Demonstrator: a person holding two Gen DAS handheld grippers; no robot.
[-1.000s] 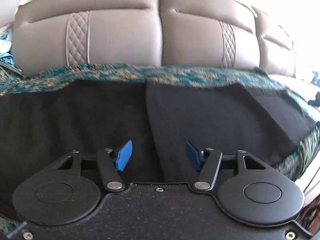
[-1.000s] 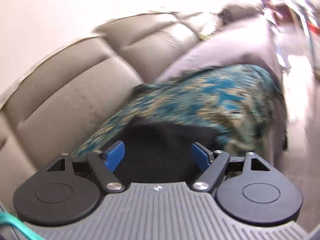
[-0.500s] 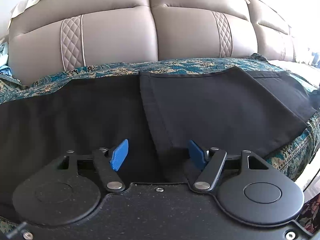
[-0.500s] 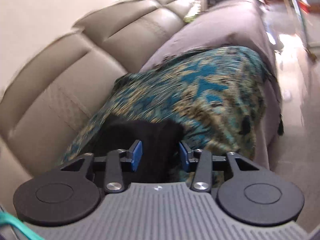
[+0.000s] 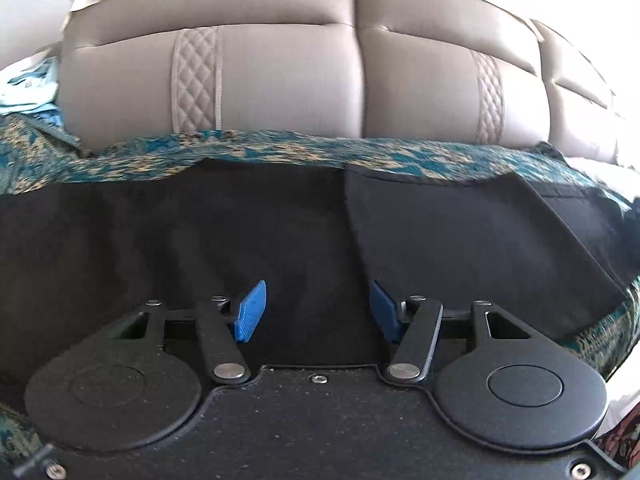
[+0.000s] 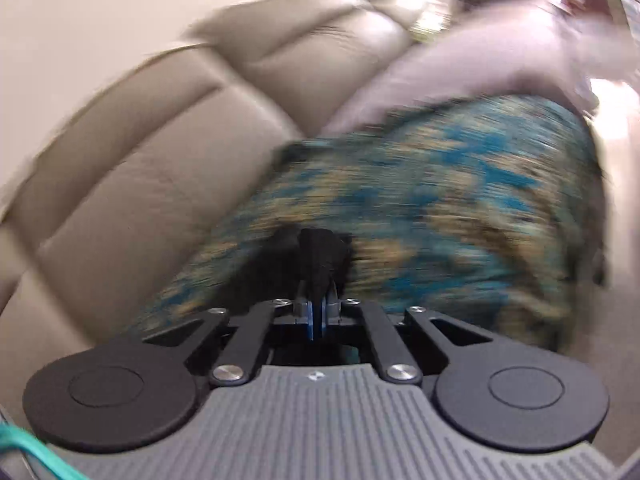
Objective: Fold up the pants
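left gripper (image 5: pixel 316 312): jaws closing, pads apart over flat black fabric pants (image 5: pixel 460 240) | right gripper (image 6: pixel 319 312): clenched on pants' bunched near edge

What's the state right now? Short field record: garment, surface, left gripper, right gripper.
garment: black pants spread flat, one layer folded over at right
surface: teal patterned throw on a beige sofa
left gripper: jaws closing, pads not pressing, pants below them
right gripper: shut on a bunch of the pants
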